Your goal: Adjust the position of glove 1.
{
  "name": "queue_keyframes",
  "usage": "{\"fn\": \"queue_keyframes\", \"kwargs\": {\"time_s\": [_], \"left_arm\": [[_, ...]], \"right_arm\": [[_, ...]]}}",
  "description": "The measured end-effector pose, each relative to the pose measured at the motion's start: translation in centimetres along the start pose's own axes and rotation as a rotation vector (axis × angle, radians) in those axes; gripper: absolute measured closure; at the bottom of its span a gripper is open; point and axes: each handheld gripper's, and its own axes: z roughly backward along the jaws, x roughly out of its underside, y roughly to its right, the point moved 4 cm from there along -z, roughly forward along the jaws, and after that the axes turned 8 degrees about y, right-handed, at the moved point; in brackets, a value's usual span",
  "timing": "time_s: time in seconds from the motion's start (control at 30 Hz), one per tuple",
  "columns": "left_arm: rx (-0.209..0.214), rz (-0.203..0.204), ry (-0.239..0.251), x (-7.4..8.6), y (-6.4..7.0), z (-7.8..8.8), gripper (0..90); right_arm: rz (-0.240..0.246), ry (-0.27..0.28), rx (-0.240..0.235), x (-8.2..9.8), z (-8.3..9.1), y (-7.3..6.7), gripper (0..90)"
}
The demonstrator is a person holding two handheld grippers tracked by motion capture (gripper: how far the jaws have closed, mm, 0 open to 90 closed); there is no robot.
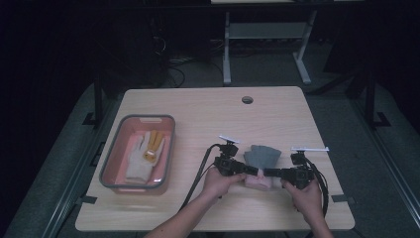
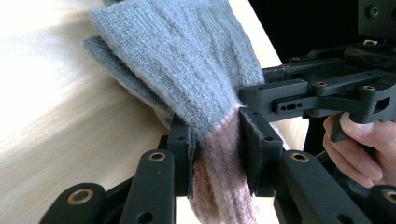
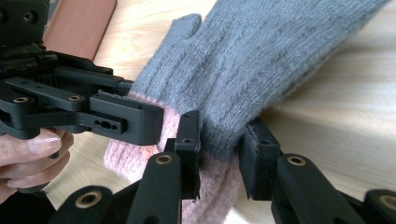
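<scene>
- The left gripper (image 2: 215, 147) pinches the knitted glove (image 2: 187, 65) at its pink cuff; the right gripper (image 3: 220, 142) pinches the same cuff from the other side, likely so that it lifts evenly
- The glove's grey fingers trail on the table (image 1: 277, 111), right of the tray (image 1: 171, 148); the tray holds a white glove (image 1: 140, 158), so it is probably where this one goes

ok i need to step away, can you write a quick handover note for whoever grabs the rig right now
Left gripper: shut on the grey and pink glove, pinching it near the cuff.
Right gripper: shut on the same glove, right beside the left one.
The glove hangs between the two grippers at the near right of the table; the high view cannot settle whether its fingers rest on the wood.
Done: a white and yellow glove already lies in the pink bin at the left.
Left: probably carry the held glove over to the bin and release it there.
</scene>
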Motion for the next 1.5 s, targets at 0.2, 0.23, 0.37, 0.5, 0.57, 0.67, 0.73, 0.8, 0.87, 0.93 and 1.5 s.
{"fn": "queue_keyframes", "kwargs": {"time_s": [0.2, 0.23, 0.37, 0.5, 0.57, 0.67, 0.73, 0.8, 0.87, 0.93, 1.5], "left_arm": [[0.006, -0.012, 0.017, -0.3, -0.2, 1.5, 67.7], [0.006, -0.014, 0.021, -0.3, -0.2, 1.8, 67.7], [0.0, -0.016, 0.03, -0.5, -0.3, 2.8, 67.7], [0.0, -0.025, 0.041, -0.9, -0.4, 3.7, 67.7], [-0.002, -0.026, 0.048, -1.0, -0.5, 4.1, 67.7], [0.001, -0.033, 0.051, -1.1, -0.7, 4.8, 67.8], [0.005, -0.03, 0.055, -1.1, -0.7, 5.2, 67.8], [0.006, -0.028, 0.063, -1.2, -0.8, 5.5, 67.8], [0.003, -0.034, 0.063, -1.2, -0.9, 5.9, 67.8], [-0.001, -0.03, 0.068, -1.2, -0.9, 6.2, 67.8], [-0.012, -0.043, 0.094, -1.7, -1.5, 8.8, 67.8]], "right_arm": [[0.023, -0.002, -0.014, -0.5, -0.3, -1.3, 70.6], [0.025, -0.004, -0.014, -0.6, -0.4, -1.5, 70.6], [0.04, -0.007, -0.022, -1.1, -0.7, -2.4, 70.6], [0.055, -0.01, -0.033, -1.5, -1.0, -3.3, 70.6], [0.062, -0.011, -0.036, -1.8, -1.1, -3.7, 70.6], [0.071, -0.013, -0.036, -2.1, -1.4, -4.3, 70.6], [0.072, -0.02, -0.043, -2.2, -1.5, -4.6, 70.6], [0.075, -0.02, -0.048, -2.4, -1.6, -5.0, 70.6], [0.079, -0.021, -0.055, -2.5, -1.8, -5.2, 70.6], [0.09, -0.02, -0.057, -2.5, -2.0, -5.4, 70.5], [0.128, -0.051, -0.085, -3.6, -3.2, -7.7, 70.4]]}}
